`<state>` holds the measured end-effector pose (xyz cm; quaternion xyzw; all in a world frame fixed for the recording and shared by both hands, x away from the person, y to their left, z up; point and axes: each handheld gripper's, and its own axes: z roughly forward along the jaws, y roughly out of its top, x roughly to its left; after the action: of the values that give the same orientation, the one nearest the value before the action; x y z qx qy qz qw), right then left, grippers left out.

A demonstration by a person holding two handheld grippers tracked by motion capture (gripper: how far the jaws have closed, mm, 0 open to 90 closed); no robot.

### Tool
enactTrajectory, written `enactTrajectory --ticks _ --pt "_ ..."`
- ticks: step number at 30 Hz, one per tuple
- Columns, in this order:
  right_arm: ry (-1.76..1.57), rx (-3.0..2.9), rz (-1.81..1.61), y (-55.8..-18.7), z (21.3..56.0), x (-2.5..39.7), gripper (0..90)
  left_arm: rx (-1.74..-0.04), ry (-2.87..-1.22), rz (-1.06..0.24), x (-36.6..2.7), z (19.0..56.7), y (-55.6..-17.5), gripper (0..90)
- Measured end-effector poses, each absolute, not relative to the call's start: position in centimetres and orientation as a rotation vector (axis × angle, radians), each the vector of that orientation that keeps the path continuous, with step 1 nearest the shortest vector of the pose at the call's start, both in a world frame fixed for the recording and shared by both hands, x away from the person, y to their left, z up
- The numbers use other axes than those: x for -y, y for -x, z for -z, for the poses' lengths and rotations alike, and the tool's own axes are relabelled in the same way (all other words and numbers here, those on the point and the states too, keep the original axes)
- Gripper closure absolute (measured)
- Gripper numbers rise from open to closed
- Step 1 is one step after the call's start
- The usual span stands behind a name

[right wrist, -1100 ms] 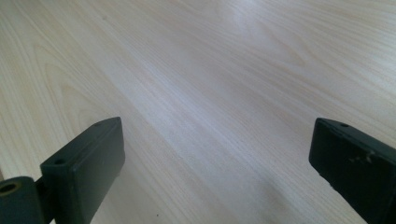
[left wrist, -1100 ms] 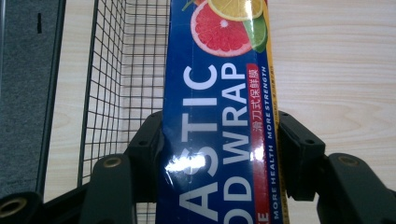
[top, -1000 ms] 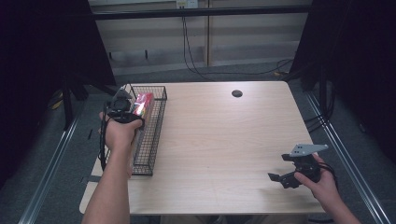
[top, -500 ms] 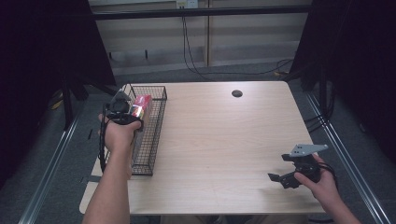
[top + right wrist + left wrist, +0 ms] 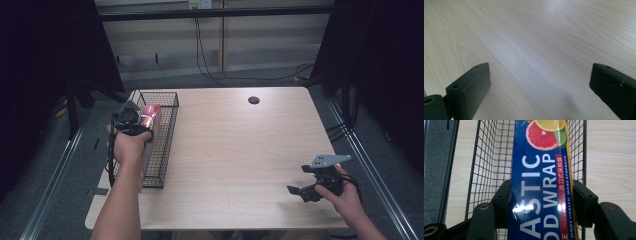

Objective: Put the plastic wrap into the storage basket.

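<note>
From the high view, we see our left gripper [image 5: 136,121] over the far half of the black wire-mesh basket [image 5: 167,145] that stands along the left edge of the pale wooden table [image 5: 240,150]. It is clamped on the long blue cardboard box of plastic food wrap [image 5: 149,116], whose red, fruit-printed end points away from us, inside the basket's walls. Our left forearm runs straight forward from the near edge, wrist level, knuckles up. Our right gripper [image 5: 306,191] rests low near the table's near right corner, well apart from the basket, jaws pointing left and holding nothing.

In the left gripper view, both jaws press the long side faces of the box [image 5: 541,182] across its narrow width, with the basket mesh [image 5: 489,157] below and around it. We judge the box light and stiff but crushable, and its glossy film looks slippery; a hold across the narrow width near mid-length should stop it from swinging.

In the right gripper view, the jaws stand wide apart over bare tabletop [image 5: 536,45], with nothing between them.
</note>
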<state>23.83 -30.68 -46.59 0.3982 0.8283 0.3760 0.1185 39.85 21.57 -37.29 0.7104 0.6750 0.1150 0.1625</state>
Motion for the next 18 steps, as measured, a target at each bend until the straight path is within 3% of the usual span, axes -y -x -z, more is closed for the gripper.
enactTrajectory --ticks 18 --pt "-1.159 -2.433 -1.099 -23.8 46.7 30.6 3.4 -1.925 -2.036 -0.313 -22.0 38.5 -40.6 42.8"
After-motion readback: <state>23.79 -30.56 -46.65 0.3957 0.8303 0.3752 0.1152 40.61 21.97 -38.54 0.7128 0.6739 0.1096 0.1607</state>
